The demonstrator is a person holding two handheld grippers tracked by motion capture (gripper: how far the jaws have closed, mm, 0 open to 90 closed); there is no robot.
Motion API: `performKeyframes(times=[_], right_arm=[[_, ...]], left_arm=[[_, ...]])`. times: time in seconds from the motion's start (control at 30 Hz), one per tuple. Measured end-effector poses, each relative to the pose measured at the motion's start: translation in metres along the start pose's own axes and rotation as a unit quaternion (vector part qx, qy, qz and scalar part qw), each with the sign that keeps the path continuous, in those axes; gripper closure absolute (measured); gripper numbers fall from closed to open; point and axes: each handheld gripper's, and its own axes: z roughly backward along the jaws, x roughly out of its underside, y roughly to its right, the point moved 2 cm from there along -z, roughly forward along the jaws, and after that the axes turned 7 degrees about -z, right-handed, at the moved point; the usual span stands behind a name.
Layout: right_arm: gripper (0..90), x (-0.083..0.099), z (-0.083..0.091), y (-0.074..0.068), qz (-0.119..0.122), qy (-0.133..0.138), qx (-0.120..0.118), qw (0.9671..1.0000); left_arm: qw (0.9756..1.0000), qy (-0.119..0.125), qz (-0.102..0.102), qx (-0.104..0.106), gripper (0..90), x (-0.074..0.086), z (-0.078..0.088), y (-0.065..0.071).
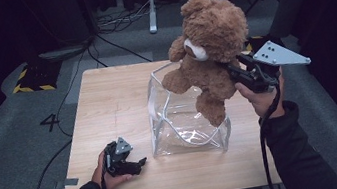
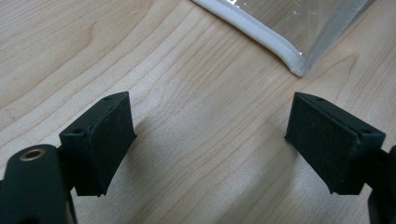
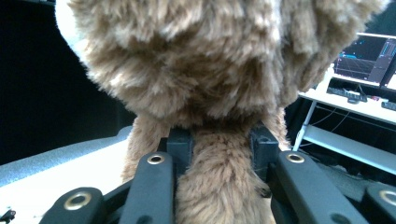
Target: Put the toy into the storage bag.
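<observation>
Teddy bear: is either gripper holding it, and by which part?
The right gripper is shut on the teddy bear at its back, over the clear bag. The left gripper is open, holding nothing.

I'm working in a lab or recording studio: dark curtains, grey carpet (image 1: 8,149) with hazard tape (image 1: 33,87), floor cables (image 1: 110,22), and monitors (image 3: 369,58) behind the wooden surface (image 1: 108,108).

Black cables (image 1: 110,20) on grey floor (image 1: 4,124); monitor (image 3: 366,60) on desk.

A fuzzy brown teddy bear (image 1: 212,47) with a white muzzle, a clear plastic bag (image 1: 185,117) edged white, a pale wood-grain table (image 1: 107,103).
</observation>
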Motion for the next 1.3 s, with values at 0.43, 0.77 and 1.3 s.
performKeyframes(times=[0.43,0.77,1.3], right_arm=[[68.1,0.022,-0.027,-0.023,0.022,-0.054,-0.036,0.9976],[67.6,0.014,-0.030,-0.047,0.057,-0.065,-0.051,0.9950],[66.7,0.037,-0.039,-0.051,0.030,-0.091,-0.070,0.9929]], left_arm=[[1.0000,0.000,0.000,0.000,15.2,0.000,0.000,0.000],[1.0000,0.000,0.000,0.000,15.2,0.000,0.000,0.000],[1.0000,0.000,0.000,0.000,15.2,0.000,0.000,0.000]])
